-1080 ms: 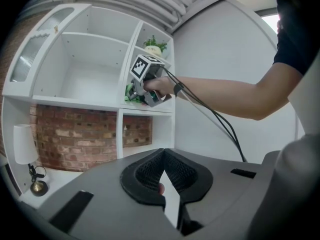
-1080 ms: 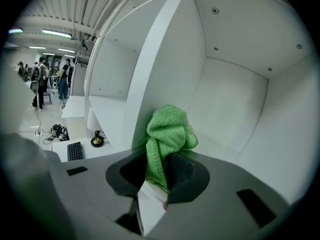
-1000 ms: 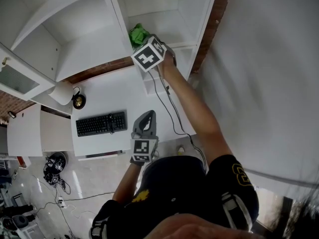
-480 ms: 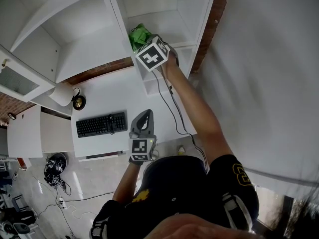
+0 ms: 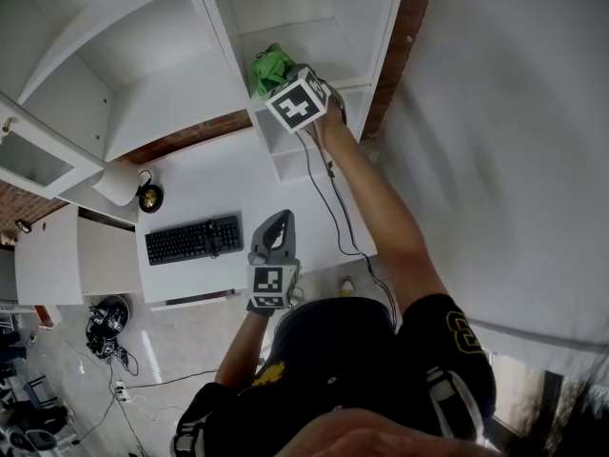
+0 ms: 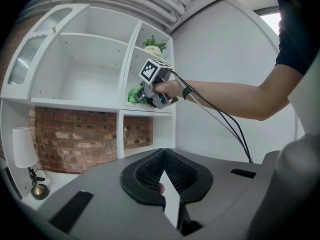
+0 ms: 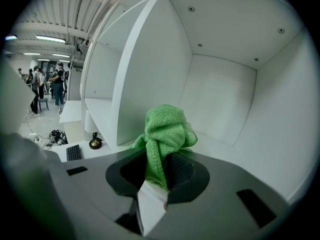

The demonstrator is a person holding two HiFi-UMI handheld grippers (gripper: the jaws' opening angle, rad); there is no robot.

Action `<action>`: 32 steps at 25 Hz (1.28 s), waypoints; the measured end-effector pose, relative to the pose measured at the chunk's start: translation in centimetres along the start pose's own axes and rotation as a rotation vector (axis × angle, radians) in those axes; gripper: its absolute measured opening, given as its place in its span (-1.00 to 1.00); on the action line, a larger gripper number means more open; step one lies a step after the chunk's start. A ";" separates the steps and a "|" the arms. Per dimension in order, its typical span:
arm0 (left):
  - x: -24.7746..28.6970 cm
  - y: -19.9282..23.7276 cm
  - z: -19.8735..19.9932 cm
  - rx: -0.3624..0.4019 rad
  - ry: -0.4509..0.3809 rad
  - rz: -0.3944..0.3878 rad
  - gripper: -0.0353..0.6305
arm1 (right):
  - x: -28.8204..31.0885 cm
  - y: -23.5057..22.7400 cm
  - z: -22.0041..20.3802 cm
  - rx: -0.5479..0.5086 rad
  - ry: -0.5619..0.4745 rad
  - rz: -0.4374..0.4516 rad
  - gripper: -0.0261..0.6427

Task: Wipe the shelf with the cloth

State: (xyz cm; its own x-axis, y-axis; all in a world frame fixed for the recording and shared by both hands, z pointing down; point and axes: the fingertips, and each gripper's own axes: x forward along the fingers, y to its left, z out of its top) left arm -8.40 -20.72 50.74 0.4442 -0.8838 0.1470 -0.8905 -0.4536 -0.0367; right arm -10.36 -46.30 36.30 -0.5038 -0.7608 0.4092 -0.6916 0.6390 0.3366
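A bunched green cloth (image 7: 165,129) hangs from my right gripper (image 7: 161,156), which is shut on it. The cloth (image 5: 271,68) rests on the floor of the narrow white shelf compartment (image 5: 328,46), near its left wall and front edge. In the left gripper view the cloth (image 6: 134,95) and the right gripper (image 6: 148,92) sit at the shelf lip (image 6: 150,110). My left gripper (image 5: 279,222) hangs low over the desk, shut on nothing, its pads (image 6: 150,171) meeting at the tip.
Below the shelf unit is a white desk (image 5: 219,174) with a black keyboard (image 5: 193,237) and a small lamp (image 5: 121,179). A potted plant (image 6: 154,45) stands in the compartment above. A cable (image 5: 328,203) trails from the right gripper. A plain wall (image 5: 495,141) lies right.
My right gripper has slid the cloth a little to the right along the shelf floor. The left gripper has hardly moved.
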 end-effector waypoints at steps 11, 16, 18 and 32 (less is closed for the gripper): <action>0.3 -0.7 -0.1 0.006 0.004 -0.020 -0.84 | -0.6 -1.5 -0.9 0.012 0.008 -0.027 -0.67; 0.3 -0.8 -0.1 0.006 0.004 -0.023 -0.84 | -1.0 -2.4 -1.3 0.018 0.005 -0.042 -0.67; 0.3 -1.0 0.0 0.008 0.002 -0.024 -0.84 | -1.1 -2.8 -1.6 0.022 0.013 -0.048 -0.67; 0.2 -1.5 0.0 0.002 0.004 -0.038 -0.84 | -2.6 -5.6 -3.1 0.056 0.021 -0.096 -0.67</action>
State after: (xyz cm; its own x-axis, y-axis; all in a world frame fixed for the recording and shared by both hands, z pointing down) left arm -6.94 -20.21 50.80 0.4770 -0.8656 0.1523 -0.8728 -0.4869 -0.0333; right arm -3.57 -47.51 36.02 -0.4237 -0.8152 0.3949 -0.7642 0.5557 0.3273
